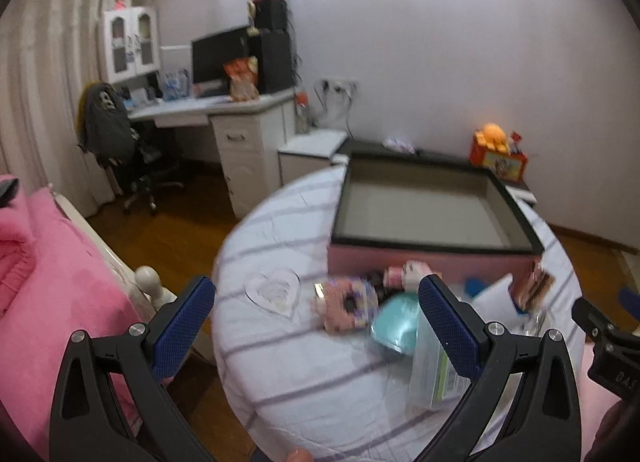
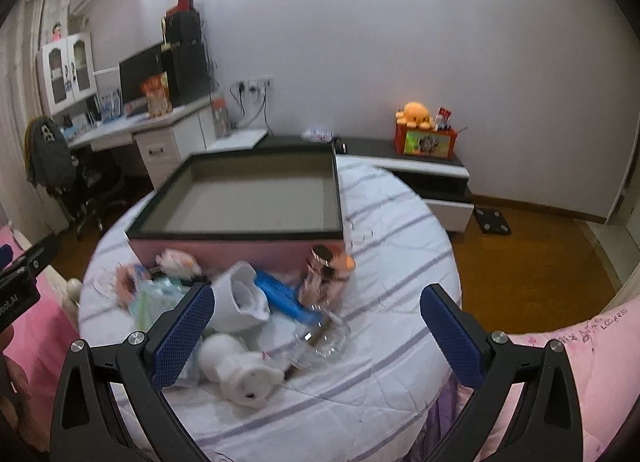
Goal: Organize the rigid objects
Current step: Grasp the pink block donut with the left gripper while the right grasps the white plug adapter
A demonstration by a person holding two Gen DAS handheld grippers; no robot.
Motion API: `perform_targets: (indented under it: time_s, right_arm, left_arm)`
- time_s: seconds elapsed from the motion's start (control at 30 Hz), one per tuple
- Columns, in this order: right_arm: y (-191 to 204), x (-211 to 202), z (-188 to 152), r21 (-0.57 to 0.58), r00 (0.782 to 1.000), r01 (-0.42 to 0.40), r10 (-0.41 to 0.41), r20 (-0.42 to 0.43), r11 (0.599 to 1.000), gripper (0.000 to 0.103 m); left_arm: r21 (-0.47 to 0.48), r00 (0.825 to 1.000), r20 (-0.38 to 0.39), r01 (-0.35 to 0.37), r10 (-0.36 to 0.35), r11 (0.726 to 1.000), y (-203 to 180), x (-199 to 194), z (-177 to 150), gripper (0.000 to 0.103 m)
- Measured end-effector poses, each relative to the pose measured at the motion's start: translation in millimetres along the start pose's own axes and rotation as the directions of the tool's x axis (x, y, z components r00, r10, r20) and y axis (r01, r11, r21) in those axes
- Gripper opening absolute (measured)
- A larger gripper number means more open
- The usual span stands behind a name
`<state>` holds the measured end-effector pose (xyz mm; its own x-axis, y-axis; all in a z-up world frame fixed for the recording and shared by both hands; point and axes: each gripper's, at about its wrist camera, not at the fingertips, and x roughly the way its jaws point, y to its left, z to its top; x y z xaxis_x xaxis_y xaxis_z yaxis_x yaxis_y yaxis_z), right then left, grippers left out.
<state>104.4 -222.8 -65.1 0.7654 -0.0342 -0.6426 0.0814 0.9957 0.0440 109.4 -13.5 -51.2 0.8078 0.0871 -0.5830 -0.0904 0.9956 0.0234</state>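
Both grippers, left [image 1: 316,318] and right [image 2: 316,318], spread wide, empty; blurred small-item pile [image 2: 248,302] against empty pink, dark-rimmed box [image 2: 240,248].

A home bedroom: pink bed [image 1: 48,262], desk [image 1: 208,106], curtains [image 1: 48,42]

1 box [image 2: 240,240], 2 white jugs [image 2: 240,302] (1 toppled).

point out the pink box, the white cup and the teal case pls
pink box [image 2: 240,254], right wrist view, on its pink front wall.
white cup [image 2: 230,302], right wrist view, on its outer side, lying tipped over.
teal case [image 1: 394,320], left wrist view, on its top face.
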Motion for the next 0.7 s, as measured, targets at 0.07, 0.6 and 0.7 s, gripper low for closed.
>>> perform_targets:
  time_s: [0.07,0.6,0.7]
  right_arm:
    - [4,6,-5,-0.002,1.000,-0.005,0.005,-0.021,1.000,0.103]
    - [39,8,2,-0.035,0.995,0.089,-0.090,-0.034,0.995,0.103]
    - [45,11,0,-0.049,0.995,0.082,-0.085,-0.053,0.995,0.103]
  left_arm:
    - [0.025,0.999,-0.025,0.026,-0.025,0.999,-4,7,-5,0.103]
    - [0.063,0.994,-0.025,0.107,-0.105,0.992,19,35,6,0.103]
    - [0.041,0.992,-0.071,0.111,-0.108,0.993,30,53,1,0.103]
